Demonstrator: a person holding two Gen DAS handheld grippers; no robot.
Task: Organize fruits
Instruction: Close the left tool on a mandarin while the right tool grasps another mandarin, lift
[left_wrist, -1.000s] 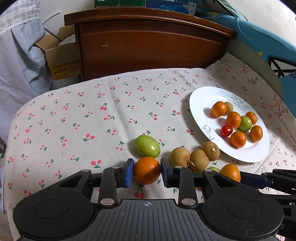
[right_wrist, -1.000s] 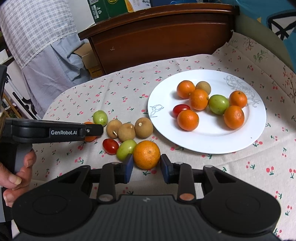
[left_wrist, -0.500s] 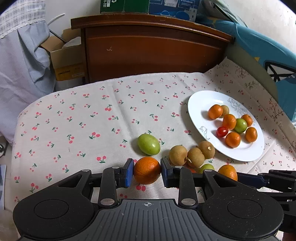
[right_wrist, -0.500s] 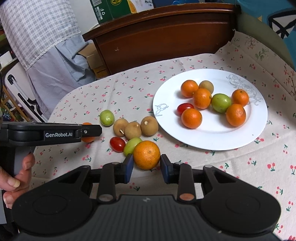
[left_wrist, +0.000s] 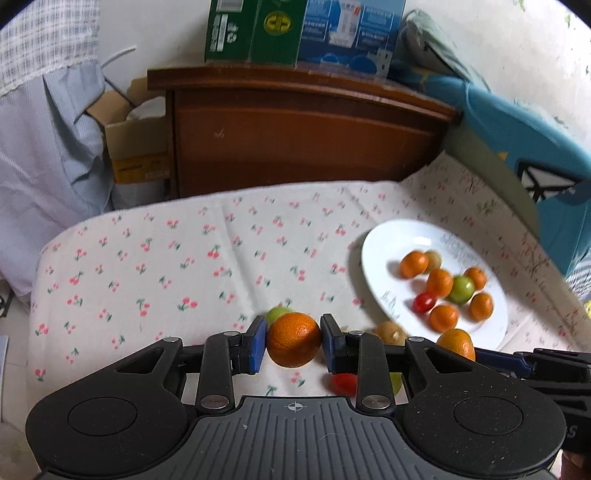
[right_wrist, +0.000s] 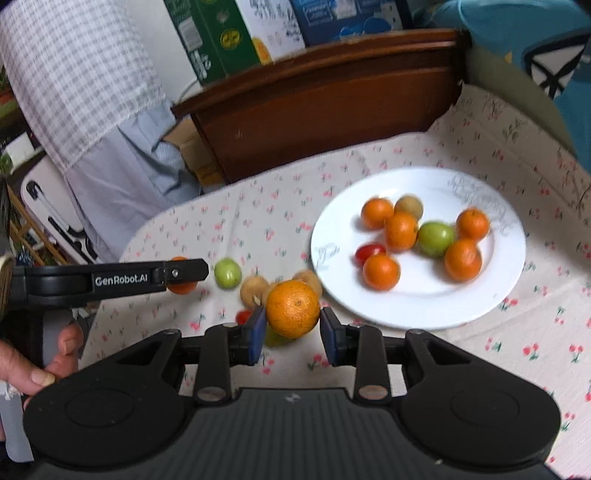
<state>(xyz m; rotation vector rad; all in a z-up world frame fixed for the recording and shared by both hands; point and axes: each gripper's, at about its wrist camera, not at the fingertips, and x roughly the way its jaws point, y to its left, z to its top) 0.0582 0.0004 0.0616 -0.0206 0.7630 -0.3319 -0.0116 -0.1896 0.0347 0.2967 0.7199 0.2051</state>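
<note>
Oranges, one per gripper: left gripper (left_wrist: 293, 344) clamps an orange (left_wrist: 293, 345) btwn blue pads, held above the cherry-print cloth (left_wrist: 147, 273); right gripper (right_wrist: 291, 328) pinches a 2nd orange (right_wrist: 293, 308) just left of the white plate (right_wrist: 417, 310); plate already holds approx. 8 fruits.

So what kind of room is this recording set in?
Most likely a bedroom at home: the fruit and the white plate lie on a cherry-print sheet over what looks like a bed, against a wooden headboard, with a cardboard box and hanging clothes behind.
</note>
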